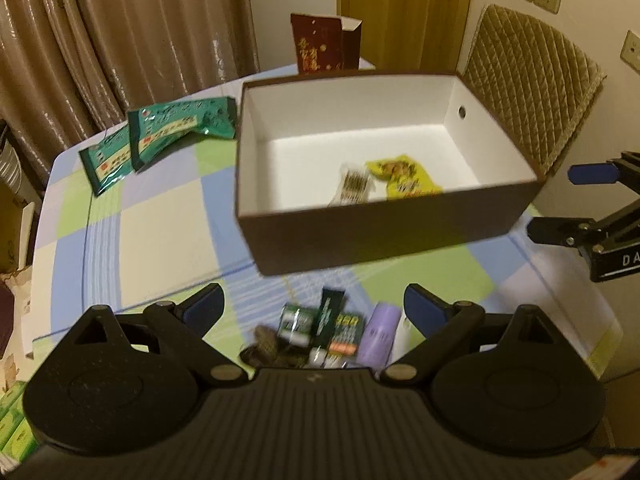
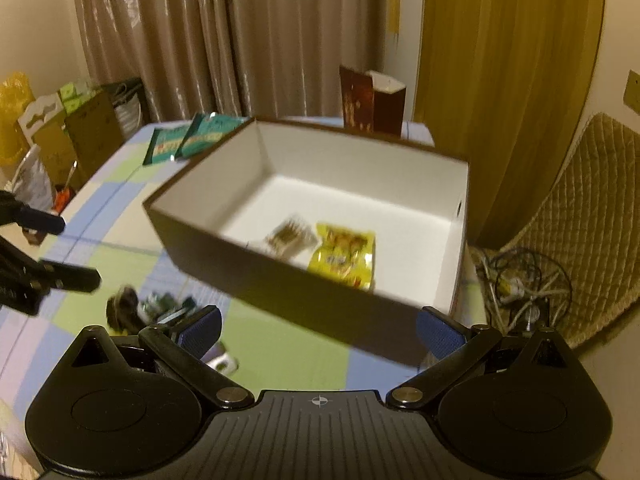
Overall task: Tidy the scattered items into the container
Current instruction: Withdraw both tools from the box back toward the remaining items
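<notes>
The brown cardboard box (image 1: 384,236), white inside and open at the top, sits on a checked tablecloth (image 1: 160,232) of blue, green and cream squares; a round hole pierces one short wall; on its floor lie a yellow snack packet (image 1: 404,178) and, touching it, a pale striped packet (image 1: 352,186), both blurred. In front of the box, on the cloth, a cluster of scattered items waits: a green battery pack (image 1: 298,322), a dark green slim carton (image 1: 330,316), a lilac tube (image 1: 380,334) and a brown lump (image 1: 266,340) whose nature cannot be told; two teal foil packets (image 1: 160,140) overlap just beside the box's far left corner; a dark red gift carton (image 1: 324,44) stands upright behind it.

The left gripper (image 1: 314,308) hangs low over the cluster, its blue-padded fingers (image 1: 206,306) spread wide apart and holding nothing; the small items lie between and below them. The right gripper (image 2: 320,330) faces the box's near wall, jaws likewise parted and unladen, one pad at the box's near right corner; in the left wrist view it (image 1: 560,200) shows at the right edge, just beside the box's short end. A quilted chair back (image 1: 528,88) rises behind the box.
</notes>
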Demonstrator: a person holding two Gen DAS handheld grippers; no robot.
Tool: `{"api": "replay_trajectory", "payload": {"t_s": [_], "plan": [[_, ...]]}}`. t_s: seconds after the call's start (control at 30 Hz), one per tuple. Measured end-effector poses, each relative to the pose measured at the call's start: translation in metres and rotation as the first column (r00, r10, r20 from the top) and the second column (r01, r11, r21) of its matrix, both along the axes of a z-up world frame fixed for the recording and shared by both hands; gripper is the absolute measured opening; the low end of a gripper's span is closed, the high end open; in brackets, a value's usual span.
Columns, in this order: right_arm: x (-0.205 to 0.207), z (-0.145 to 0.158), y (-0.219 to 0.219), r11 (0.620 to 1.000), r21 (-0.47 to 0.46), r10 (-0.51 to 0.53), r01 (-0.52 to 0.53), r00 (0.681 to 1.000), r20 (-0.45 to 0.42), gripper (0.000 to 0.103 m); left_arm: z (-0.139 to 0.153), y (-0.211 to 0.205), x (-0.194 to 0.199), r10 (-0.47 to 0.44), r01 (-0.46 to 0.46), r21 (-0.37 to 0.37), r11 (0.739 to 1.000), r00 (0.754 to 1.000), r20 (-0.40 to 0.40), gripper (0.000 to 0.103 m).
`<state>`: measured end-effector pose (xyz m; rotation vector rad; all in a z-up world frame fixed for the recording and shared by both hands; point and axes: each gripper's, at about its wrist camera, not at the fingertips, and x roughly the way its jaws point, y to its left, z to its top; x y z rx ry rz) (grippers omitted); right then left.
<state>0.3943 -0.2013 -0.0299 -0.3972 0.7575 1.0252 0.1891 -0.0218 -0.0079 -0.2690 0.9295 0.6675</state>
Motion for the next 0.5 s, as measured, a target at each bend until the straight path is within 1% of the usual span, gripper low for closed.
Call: {"api": "replay_trajectory", "payload": {"t_s": [0.23,0.5], "plan": [[-0.030,-0.013,-0.010,0.999,-0.023,-0.038,0.038,0.999,-0.028,0.101,-0.010,-0.001,-0.033,0.023,-0.023,-0.022,0.999,1.000,-0.017,0.095],[-0.056,-0.021,-0.010,0.998,-0.055,-0.043,0.040,0.997,-0.061,0.101,-0.020,-0.005,-0.059,0.010,-0.011,-0.055,0.998,1.000,-0.029,0.095]]}}
